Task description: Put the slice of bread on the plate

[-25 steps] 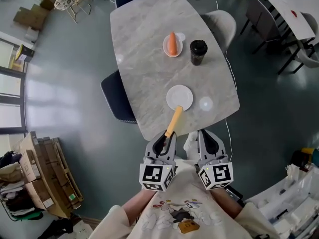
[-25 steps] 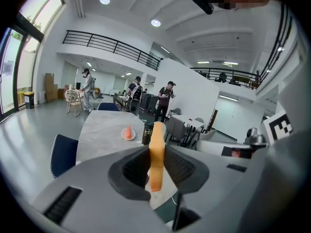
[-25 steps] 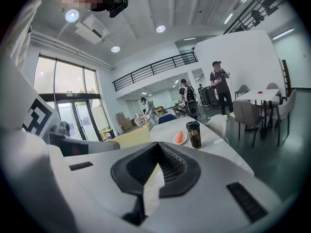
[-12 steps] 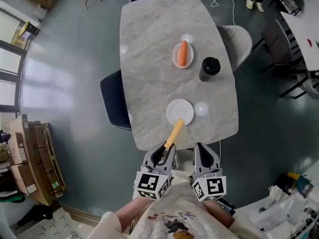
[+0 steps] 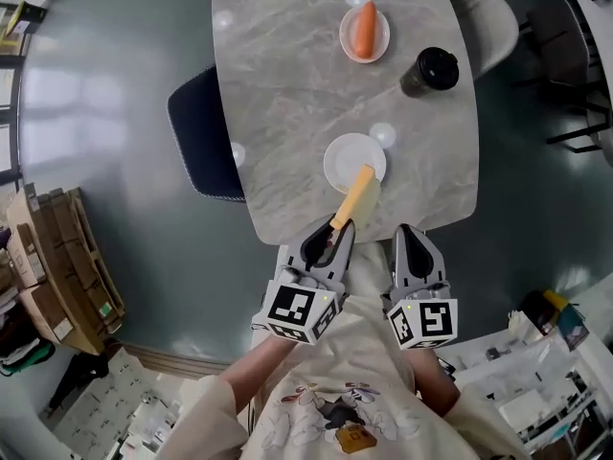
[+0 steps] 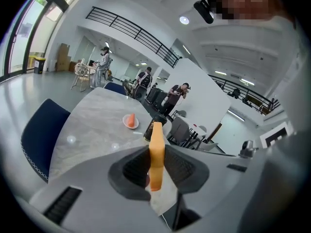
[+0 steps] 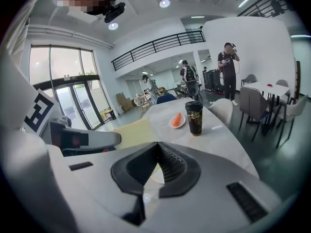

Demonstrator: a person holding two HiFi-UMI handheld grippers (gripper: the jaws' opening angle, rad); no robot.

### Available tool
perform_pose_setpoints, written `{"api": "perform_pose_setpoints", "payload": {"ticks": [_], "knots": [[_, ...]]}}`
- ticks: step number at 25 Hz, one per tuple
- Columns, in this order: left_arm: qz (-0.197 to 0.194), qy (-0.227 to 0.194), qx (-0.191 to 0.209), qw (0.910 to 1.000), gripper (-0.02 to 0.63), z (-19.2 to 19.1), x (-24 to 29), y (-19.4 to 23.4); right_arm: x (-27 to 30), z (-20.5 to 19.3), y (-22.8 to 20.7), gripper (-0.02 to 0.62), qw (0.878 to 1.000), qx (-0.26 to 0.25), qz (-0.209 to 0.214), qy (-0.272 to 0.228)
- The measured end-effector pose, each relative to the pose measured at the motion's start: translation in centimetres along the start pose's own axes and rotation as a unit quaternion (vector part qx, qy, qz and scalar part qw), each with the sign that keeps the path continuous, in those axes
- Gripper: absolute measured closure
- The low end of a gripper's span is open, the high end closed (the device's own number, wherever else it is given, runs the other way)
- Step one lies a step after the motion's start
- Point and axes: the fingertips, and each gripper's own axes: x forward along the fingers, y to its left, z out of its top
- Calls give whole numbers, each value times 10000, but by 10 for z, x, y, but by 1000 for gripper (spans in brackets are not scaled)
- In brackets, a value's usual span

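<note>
A person (image 5: 335, 401) stands at the 6 o'clock end of a grey marble-patterned table (image 5: 287, 94) with rounded corners, holding both tools low in front of their body. The left gripper (image 5: 335, 230) is pinching a pale yellow slice of bread (image 5: 354, 197) with an orange-brown crust. Its ribbed black pads press on the two flat faces, so the slice stands on edge and sticks out ahead of the jaws. From above, the slice points toward 1 o'clock and its far end overlaps the 6 o'clock rim of the round white plate (image 5: 343, 156); I cannot tell whether it touches the plate. The plate sits close to the table's near edge. The right gripper (image 5: 410, 233), just beside the left one at its 3 o'clock, has its jaws pressed together at the tips with nothing between them, and it hangs by the table's near edge. At 12 o'clock from the plate, well apart from it, an orange carrot (image 5: 364, 29) lies on a small white dish (image 5: 347, 38). A tall black cup (image 5: 429, 71) with a lid stands at 1 o'clock from the plate. A dark blue chair (image 5: 199, 132) is tucked against the table's 9 o'clock side
</note>
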Motion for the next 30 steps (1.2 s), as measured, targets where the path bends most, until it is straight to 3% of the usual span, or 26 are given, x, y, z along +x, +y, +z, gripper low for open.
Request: {"api": "perform_pose_setpoints", "payload": {"ticks": [7,19,30], "knots": [[-117,254,-31,9996,511,-23,22,11,21,-22,0,589,9997,-179,69,159],[-529,276,77,9982,511,-37,54,16,47,-39,0,589,9990,-414,78,147],[-499,374,43,9980,511,-53,87,49,69,-67,-13,589,9989,-416,-77,218]]}}
